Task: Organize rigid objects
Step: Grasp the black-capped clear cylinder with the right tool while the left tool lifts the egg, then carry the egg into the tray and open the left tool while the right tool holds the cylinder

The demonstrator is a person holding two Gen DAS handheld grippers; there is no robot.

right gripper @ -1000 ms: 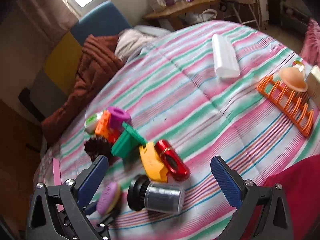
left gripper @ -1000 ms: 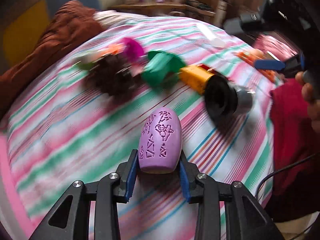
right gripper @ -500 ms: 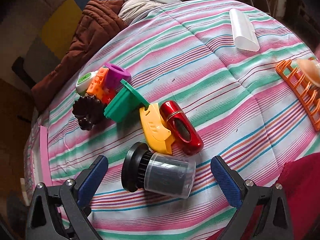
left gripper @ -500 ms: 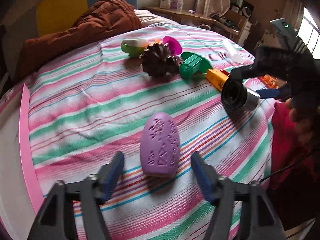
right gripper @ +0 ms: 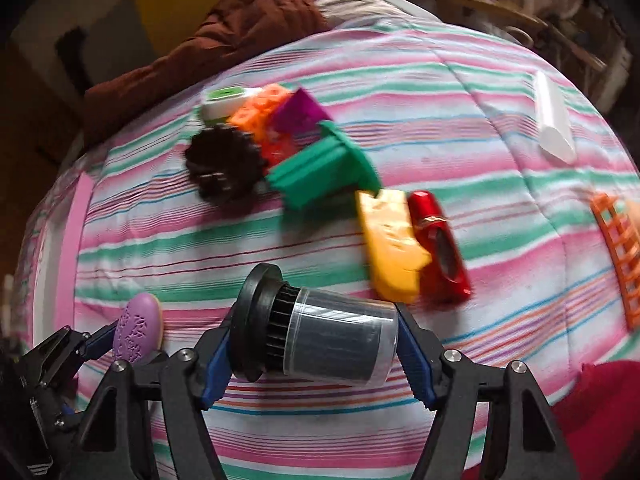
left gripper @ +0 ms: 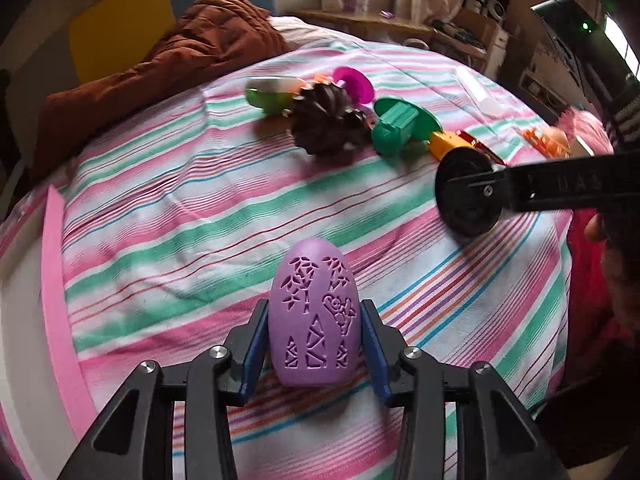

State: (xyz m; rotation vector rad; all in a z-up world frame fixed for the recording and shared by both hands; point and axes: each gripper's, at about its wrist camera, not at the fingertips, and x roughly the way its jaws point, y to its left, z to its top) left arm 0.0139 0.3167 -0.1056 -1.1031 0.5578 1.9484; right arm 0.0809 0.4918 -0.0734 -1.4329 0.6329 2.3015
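Observation:
My left gripper (left gripper: 314, 344) is shut on a purple egg-shaped piece (left gripper: 314, 320) with cut-out patterns, low over the striped bedspread (left gripper: 200, 208); it also shows in the right wrist view (right gripper: 138, 332). My right gripper (right gripper: 314, 344) is shut on a clear jar with a black ribbed lid (right gripper: 320, 344), lying sideways between the pads; its lid shows in the left wrist view (left gripper: 468, 196). Beyond lie a yellow piece (right gripper: 390, 244), a red case (right gripper: 438, 240), a green flanged piece (right gripper: 324, 172), a dark pinecone (right gripper: 224, 164), orange blocks (right gripper: 260, 116), a magenta piece (right gripper: 298, 114) and a green-white case (right gripper: 222, 100).
A white tube (right gripper: 554, 124) lies at the far right of the bed. An orange rack (right gripper: 618, 256) sits at the right edge. A brown blanket (left gripper: 168, 64) is heaped at the far left. A pink strip (left gripper: 60, 312) runs along the bed's left edge.
My left gripper, open around the purple egg half a second ago, has closed on it. My right gripper has moved down and closed on the jar.

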